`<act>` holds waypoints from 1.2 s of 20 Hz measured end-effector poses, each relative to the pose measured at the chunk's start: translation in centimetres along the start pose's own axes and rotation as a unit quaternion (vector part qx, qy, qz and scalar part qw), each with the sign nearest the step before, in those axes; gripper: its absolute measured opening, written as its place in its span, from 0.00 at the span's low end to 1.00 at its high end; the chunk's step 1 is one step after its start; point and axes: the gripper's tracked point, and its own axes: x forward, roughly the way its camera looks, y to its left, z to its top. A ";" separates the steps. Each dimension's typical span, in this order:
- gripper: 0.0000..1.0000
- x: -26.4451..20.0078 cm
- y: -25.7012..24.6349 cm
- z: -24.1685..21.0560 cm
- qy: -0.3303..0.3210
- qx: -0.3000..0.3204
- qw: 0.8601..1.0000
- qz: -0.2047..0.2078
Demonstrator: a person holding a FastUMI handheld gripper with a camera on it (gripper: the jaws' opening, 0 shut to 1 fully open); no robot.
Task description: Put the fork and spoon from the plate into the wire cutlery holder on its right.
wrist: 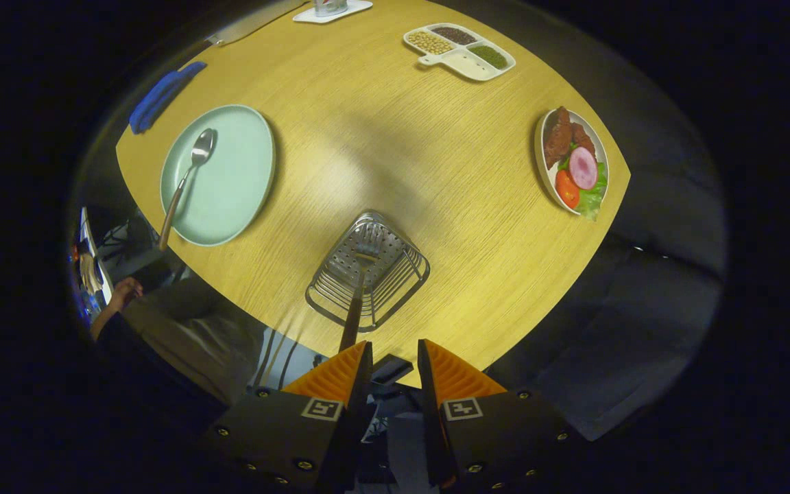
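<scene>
Your claw (395, 357) stands narrowly parted, gripping nothing; the fork (359, 291) already leans in the wire holder (367, 271) just ahead. The spoon (186, 180) lies on the green plate (230, 178), its handle overhanging the rim. It looks stiff, light and slippery, so pinch that raised handle.

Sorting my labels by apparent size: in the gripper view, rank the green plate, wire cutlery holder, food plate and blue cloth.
1. Green plate
2. Wire cutlery holder, similar in size; nearer the open gripper, so unsure
3. Food plate
4. Blue cloth
</scene>
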 end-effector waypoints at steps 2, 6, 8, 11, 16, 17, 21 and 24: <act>0.39 -0.7 1.6 0.0 -0.033 0.023 0.999 0.024; 0.39 -1.8 6.0 -0.1 -0.084 0.053 0.992 0.079; 0.39 -1.9 8.3 0.3 -0.097 0.062 0.988 0.103; 0.39 -2.3 10.7 1.3 -0.120 0.068 0.983 0.119; 0.39 -2.9 15.0 3.0 -0.147 0.062 0.978 0.137; 0.39 -2.8 16.0 3.2 -0.149 0.057 0.977 0.141; 0.39 -2.2 19.9 3.9 -0.156 0.045 0.974 0.159; 0.39 -2.0 22.1 4.3 -0.145 0.031 0.974 0.173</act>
